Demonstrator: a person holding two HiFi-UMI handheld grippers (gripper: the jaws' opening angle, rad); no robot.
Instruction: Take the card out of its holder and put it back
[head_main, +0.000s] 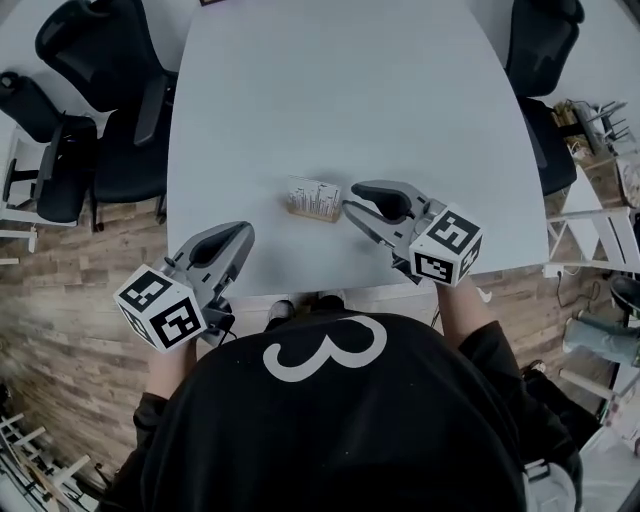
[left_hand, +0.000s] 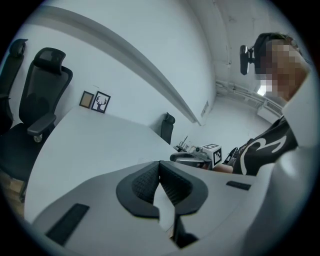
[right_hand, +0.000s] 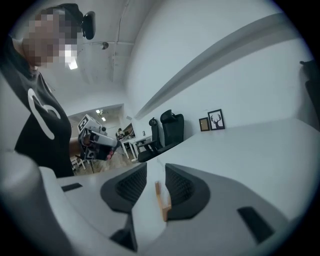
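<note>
Card holder (head_main: 313, 211), small wooden base, sits on the white worktop (head_main: 330, 90), w/ the printed card (head_main: 316, 194) standing upright in it.

R hand-held gripper (head_main: 347, 208) is just right of the holder, tips pointing at its right end. In the right gripper view its jaws stand apart. The holder's wooden end (right_hand: 163, 202) is between them, close against the right-side pad w/ a clear gap to the left-side pad (right_hand: 131, 187), so no clamp. Card itself can't be made out in that view.

L hand-held gripper (head_main: 243, 232) is well left of the holder and nearer the person, over the worktop's near edge. In the left gripper view its jaws are together, tips meeting, nothing between them, only bare worktop showing below.

Black office chairs (head_main: 100, 120) stand far left of the holder, off the worktop, and another (head_main: 540, 50) is far right. Person wears a black top (head_main: 330, 430) w/ a white mark, on the side of the holder nearest the camera.
</note>
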